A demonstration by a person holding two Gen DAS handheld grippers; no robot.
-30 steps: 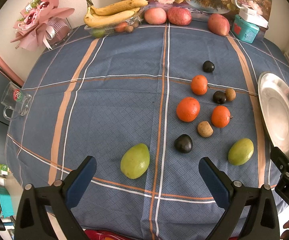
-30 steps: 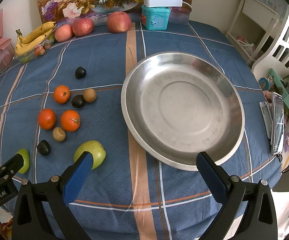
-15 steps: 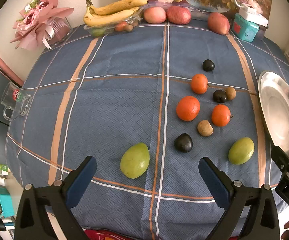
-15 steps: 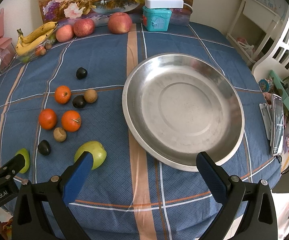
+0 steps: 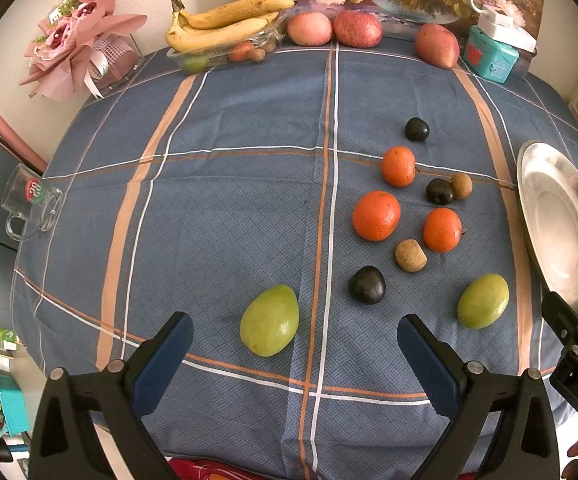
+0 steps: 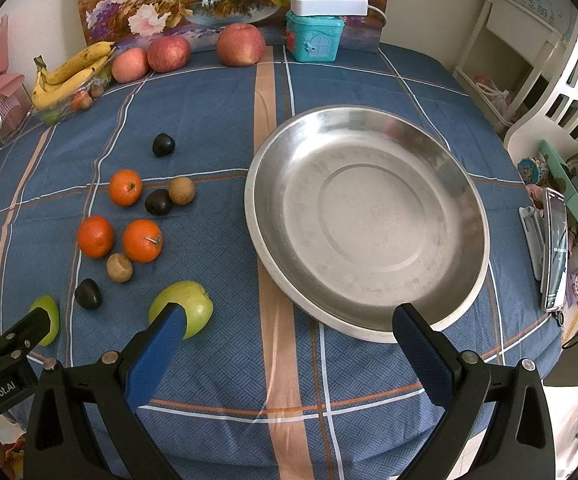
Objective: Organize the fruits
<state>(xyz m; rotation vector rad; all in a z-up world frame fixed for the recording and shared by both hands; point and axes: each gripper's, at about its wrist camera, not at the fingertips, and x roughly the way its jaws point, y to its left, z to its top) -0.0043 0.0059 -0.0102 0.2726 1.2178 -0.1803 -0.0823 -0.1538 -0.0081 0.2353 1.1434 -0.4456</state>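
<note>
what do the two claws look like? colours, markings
Both match: black plastic frames with silver rivets, each ending in two angled blue pads. Left claw shows white "GenRobot.AI" lettering on its side in the right wrist view. Right claw shows white letters "DAS" on its side in the left wrist view. No cables or sleeves visible.

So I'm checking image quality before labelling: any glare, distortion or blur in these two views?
Left wrist view: strong fisheye bending of the tablecloth lines, dark corners, fruit sharp. Right wrist view: soft glare on the metal plate, the same barrel distortion, a washed-out bright patch at the lower right edge.
</note>
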